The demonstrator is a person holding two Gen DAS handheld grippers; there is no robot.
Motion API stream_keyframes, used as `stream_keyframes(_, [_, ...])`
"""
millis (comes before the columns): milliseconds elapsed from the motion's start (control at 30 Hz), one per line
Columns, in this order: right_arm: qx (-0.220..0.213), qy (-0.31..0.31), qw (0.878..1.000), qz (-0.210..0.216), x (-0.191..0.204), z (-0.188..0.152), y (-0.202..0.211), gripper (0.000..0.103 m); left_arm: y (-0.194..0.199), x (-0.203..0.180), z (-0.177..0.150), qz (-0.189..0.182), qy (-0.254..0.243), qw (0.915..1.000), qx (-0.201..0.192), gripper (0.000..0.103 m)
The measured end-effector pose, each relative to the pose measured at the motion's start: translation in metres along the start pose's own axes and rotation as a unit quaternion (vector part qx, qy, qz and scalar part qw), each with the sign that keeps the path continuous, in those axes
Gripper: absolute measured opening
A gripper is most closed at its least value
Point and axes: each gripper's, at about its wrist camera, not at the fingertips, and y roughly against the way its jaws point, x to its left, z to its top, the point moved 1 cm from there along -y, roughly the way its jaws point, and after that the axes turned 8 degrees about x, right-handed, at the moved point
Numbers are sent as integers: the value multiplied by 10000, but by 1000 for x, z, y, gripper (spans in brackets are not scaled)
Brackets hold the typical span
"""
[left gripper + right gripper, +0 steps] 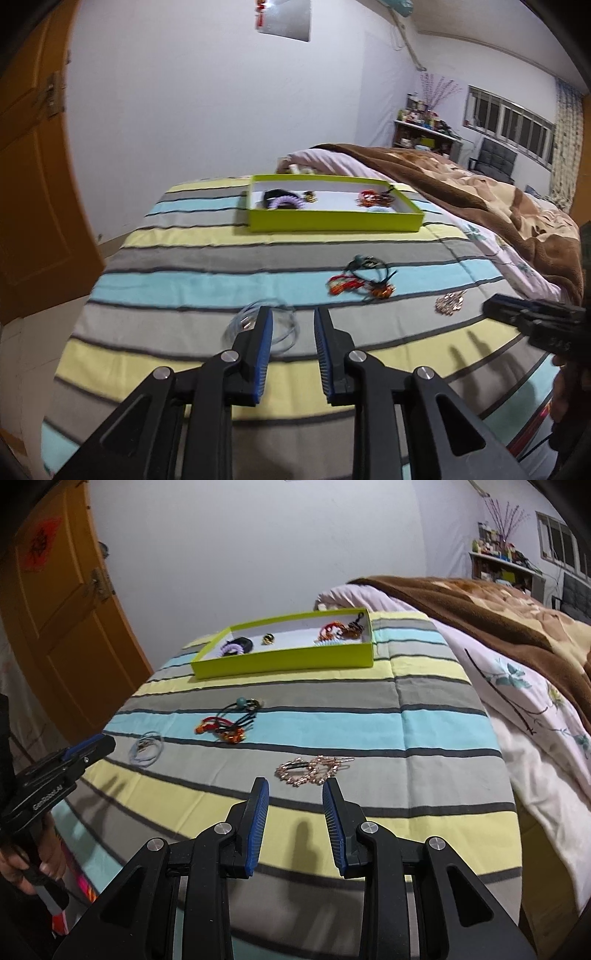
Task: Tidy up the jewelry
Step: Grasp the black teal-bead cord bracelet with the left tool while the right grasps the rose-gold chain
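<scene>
Looking along the left gripper [293,314], its jaws stood apart with nothing between them. A clear hair tie [258,326] lay on the striped bedspread [184,258] just beyond the left jaw's tip, partly hidden behind it and outside the gap. Farther off lay a tangle of red and black hair ties [364,280], and beyond it the green box [332,221] already held several pieces. The right gripper [495,308] reached in from the right edge, near a rose-gold hair clip [450,302].

From the right wrist, that gripper's [295,784] jaws were also spread and empty. The rose-gold hair clip [314,770] lay on the bedspread just ahead of the tips, roughly in line with the gap but not inside it.
</scene>
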Motion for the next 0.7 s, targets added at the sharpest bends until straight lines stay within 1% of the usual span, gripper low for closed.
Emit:
stream_keyframes(133, [134, -170, 9998, 17, -5, 6, -13, 31, -14, -12, 17, -178, -139, 9997, 35, 25])
stream_keyframes(333, [280, -345, 9990, 39, -11, 13, -27, 31, -40, -25, 36, -413, -219, 9987, 203, 25])
stream_keyframes(467, [337, -387, 9986, 93, -15, 20, -35, 31, -57, -29, 44, -493, -234, 9979, 358, 25])
stream_keyframes(700, [474, -233, 9985, 161, -13, 38, -54, 31, -70, -29, 49, -600, -148, 9969, 482, 25])
